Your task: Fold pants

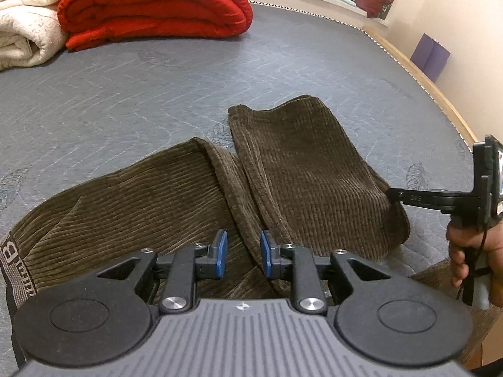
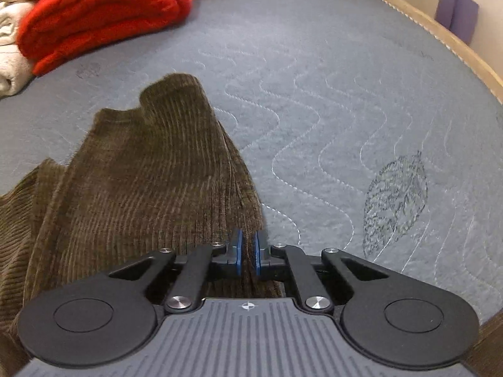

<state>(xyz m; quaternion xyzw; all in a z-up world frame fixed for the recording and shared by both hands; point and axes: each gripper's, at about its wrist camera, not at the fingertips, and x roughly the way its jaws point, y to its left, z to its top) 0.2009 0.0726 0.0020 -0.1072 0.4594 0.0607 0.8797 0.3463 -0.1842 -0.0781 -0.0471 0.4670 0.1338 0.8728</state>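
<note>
Your right gripper (image 2: pixel 248 256) is clamped on the right edge of the brown pants (image 2: pixel 141 188), pads pinching a fold of cloth. Your left gripper (image 1: pixel 240 256) sits narrow w/ jaws apart over the pants' middle, pads not pressing anything. Pants lie crumpled near the front edge of the mattress (image 2: pixel 330 78), well apart from the red blanket (image 1: pixel 151 6) at the far left corner.

Bed (image 1: pixel 157 94): grey quilted mattress with wavy stitching and a printed leaf motif (image 2: pixel 394 201), framed by a light wooden edge. Lying directly on it: brown corduroy pants (image 1: pixel 141 194), spread in loose folds near the front; a folded red quilt (image 1: pixel 151 6) and a cream blanket (image 1: pixel 25 22) side by side, touching, at the far end.
</note>
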